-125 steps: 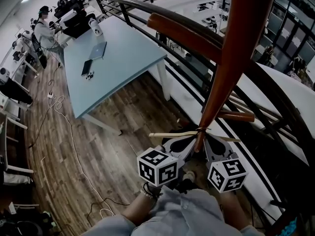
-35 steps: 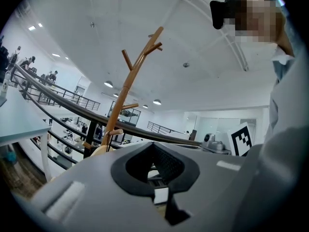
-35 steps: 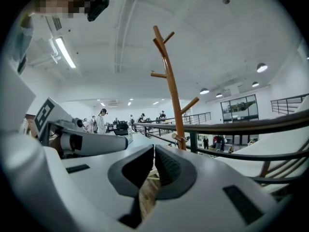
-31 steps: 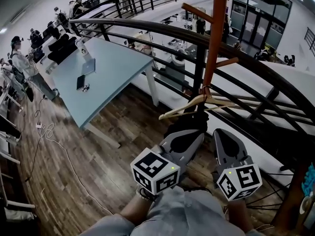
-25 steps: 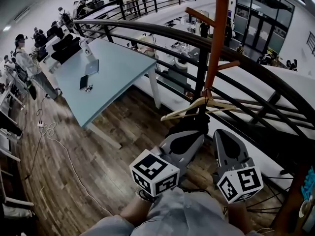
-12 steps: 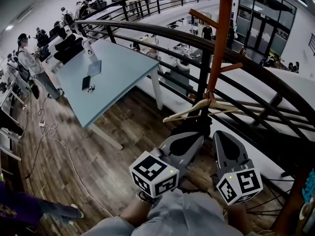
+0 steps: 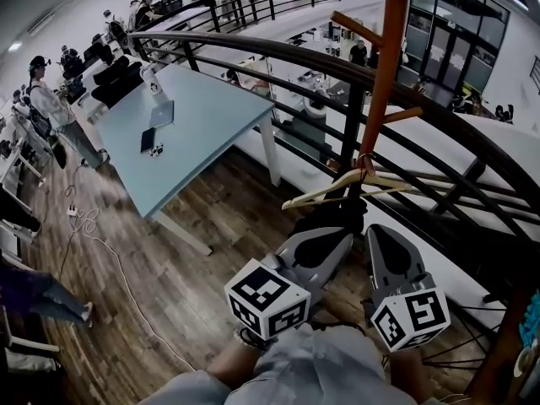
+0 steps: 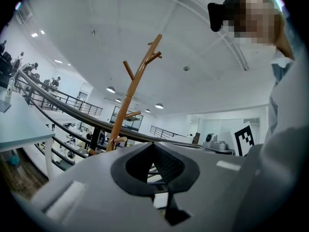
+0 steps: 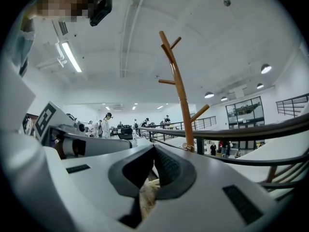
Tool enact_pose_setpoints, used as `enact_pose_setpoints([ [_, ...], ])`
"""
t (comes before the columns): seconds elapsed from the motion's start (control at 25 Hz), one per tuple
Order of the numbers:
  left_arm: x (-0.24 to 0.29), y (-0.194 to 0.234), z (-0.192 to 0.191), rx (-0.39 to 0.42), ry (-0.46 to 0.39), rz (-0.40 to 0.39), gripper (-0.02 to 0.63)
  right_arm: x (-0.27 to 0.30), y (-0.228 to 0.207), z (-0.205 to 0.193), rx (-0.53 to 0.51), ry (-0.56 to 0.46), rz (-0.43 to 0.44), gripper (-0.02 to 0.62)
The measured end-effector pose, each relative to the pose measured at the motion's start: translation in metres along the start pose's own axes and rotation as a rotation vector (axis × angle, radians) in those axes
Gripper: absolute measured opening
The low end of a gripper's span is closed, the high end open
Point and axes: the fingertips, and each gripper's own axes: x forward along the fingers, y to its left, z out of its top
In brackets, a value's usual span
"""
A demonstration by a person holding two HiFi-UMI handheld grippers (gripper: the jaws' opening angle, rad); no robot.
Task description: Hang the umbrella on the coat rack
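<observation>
Both the left claw (image 7: 342,234) and right claw (image 7: 376,230) sit clenched near the coat rack (image 7: 384,74).

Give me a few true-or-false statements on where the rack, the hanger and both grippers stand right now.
1. A wooden hanger hangs on the coat rack. True.
2. The left gripper is clamped on the hanger. False: it sits below the hanger, apart from it.
3. The left gripper and the right gripper have their jaws spread wide. False: in each gripper view the jaw tips meet.
4. A laptop lies on the pale blue table. True.
</observation>
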Motion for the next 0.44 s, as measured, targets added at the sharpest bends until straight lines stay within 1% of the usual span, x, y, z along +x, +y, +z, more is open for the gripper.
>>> enact_pose_setpoints([
  [0.2,-0.0043,0.0044,0.001,-0.002,0.001,-0.003,0.005,0.0037,0.0078,0.0012,-0.008,-0.005,0.013,0.002],
  [0.44,-0.0057,0.0052,-0.0013,-0.002,0.009,-0.018,0.005,0.0054,0.01,-0.0031,-0.011,0.008,0.004,0.002],
])
